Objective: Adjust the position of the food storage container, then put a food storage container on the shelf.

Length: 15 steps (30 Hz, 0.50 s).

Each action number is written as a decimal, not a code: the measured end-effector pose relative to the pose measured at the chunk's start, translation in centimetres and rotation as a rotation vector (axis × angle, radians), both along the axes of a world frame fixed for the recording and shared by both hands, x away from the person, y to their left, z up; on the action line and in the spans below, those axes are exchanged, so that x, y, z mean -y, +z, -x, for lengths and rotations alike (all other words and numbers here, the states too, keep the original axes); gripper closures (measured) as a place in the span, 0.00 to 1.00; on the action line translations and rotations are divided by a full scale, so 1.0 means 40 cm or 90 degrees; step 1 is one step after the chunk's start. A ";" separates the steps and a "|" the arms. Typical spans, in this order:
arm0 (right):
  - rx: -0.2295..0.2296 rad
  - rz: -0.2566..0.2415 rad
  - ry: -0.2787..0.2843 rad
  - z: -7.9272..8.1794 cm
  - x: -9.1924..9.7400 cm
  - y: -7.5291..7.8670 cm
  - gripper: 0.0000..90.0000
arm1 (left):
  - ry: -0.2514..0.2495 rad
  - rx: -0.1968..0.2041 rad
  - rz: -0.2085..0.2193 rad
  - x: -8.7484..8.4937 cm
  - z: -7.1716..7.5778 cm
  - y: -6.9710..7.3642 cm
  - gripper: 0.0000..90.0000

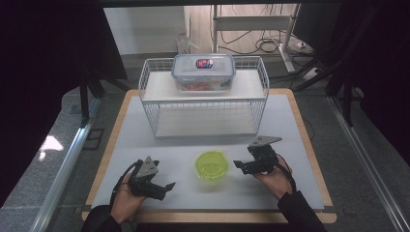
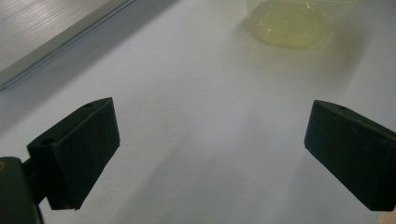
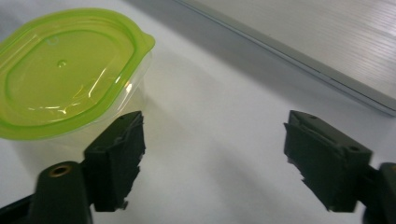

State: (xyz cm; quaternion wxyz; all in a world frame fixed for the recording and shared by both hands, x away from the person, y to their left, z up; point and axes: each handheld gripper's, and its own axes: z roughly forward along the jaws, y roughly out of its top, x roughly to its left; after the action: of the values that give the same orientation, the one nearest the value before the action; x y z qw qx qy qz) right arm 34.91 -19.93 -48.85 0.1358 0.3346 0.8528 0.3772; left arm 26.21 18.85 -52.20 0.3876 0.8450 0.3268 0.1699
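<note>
A round clear tub with a lime-green lid (image 1: 211, 166) stands on the white mat near the front middle of the table. In the right gripper view the tub (image 3: 65, 70) is at the upper left, just beyond one jaw. My right gripper (image 1: 241, 167) hovers to the tub's right, open, with nothing between its jaws (image 3: 215, 154). My left gripper (image 1: 165, 188) rests low at the tub's left, a short way off, open and empty (image 2: 210, 144). In the left gripper view the tub's base (image 2: 287, 30) lies ahead at the top.
A white wire two-tier rack (image 1: 150, 104) stands at the back of the mat. On its top tier sits a clear lock-lid box (image 1: 203, 71) with food inside. The table's wooden rim (image 1: 109, 145) frames the mat; a grey floor lies beyond.
</note>
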 end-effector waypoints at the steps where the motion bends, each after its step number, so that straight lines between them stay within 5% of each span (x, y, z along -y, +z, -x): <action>1: -0.001 0.001 -0.001 -0.001 0.001 -0.002 0.17 | 0.000 -0.001 0.000 0.000 0.000 0.000 0.04; 10: -0.026 -0.025 0.003 -0.009 0.007 -0.009 0.04 | -0.002 -0.003 -0.002 0.002 -0.001 -0.001 0.04; 15: -0.008 -0.027 0.018 -0.001 -0.001 0.000 0.00 | -0.003 -0.006 -0.002 0.002 -0.002 -0.003 0.04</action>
State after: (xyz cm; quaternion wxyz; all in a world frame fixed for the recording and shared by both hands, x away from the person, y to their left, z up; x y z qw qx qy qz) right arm 34.96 -19.91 -48.84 0.1182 0.3275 0.8501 0.3951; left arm 26.28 18.78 -52.32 0.3850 0.8472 0.3266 0.1655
